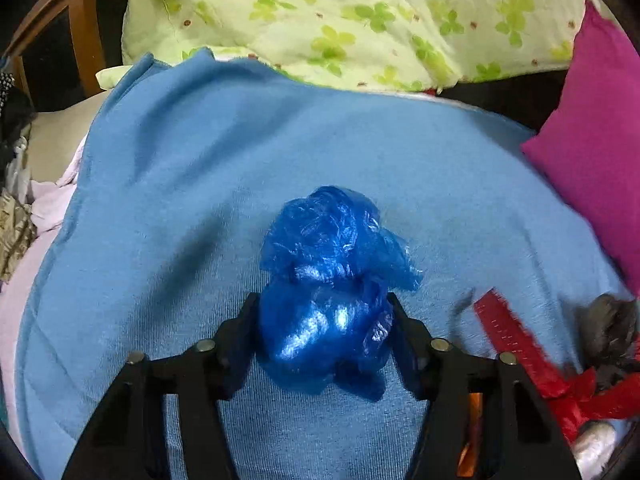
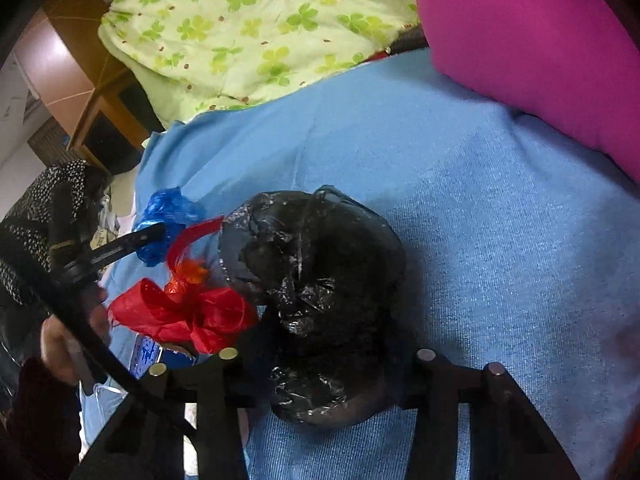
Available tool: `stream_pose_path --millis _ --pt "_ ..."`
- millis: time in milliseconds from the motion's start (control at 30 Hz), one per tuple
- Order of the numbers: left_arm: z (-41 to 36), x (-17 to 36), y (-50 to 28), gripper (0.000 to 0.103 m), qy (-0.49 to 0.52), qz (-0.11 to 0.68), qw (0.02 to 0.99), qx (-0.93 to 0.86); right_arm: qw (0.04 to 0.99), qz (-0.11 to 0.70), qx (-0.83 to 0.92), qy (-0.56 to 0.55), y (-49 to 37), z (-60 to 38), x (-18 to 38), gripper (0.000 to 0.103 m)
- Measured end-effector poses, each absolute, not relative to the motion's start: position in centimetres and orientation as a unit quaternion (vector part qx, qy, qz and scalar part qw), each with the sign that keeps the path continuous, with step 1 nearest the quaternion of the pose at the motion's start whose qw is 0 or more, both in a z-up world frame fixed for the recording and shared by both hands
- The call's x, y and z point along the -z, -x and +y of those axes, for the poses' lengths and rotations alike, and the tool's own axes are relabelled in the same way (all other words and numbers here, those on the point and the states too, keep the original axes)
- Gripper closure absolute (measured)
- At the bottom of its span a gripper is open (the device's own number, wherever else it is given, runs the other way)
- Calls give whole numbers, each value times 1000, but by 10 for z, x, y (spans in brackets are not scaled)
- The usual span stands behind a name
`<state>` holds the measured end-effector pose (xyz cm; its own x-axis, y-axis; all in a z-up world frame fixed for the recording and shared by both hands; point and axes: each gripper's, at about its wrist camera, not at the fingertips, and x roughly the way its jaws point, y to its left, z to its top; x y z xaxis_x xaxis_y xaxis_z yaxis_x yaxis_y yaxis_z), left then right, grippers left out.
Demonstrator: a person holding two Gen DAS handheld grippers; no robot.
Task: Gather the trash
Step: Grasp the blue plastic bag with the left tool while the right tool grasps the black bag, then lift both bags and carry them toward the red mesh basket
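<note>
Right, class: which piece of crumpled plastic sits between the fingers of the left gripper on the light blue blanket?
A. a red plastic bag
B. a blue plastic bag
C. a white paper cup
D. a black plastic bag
B: the left gripper has its two black fingers either side of the crumpled blue plastic bag.

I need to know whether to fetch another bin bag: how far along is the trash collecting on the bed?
Done: nothing looks collected yet; no bin shows. In hand: the left gripper is closed on the crumpled blue plastic bag, and the black plastic bag sits between the right gripper's fingers, grip unclear. Left: the red plastic bag lies loose on the blue blanket.
</note>
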<state>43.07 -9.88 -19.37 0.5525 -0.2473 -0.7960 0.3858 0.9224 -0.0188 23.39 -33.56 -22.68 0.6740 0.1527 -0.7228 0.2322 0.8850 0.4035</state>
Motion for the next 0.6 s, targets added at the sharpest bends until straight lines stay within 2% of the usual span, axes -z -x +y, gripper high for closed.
stream_pose_path --millis 167,433,600 --pt "-110 152 -379 48 -127 378 903 160 900 371 28 -225 -207 -332 197 61" --pt "-124 41 -224 48 -200 257 936 134 925 299 6 -232 -113 -329 116 61" --pt "-133 -5 -145 48 -212 212 946 124 933 272 -7 -236 -56 -326 77 61"
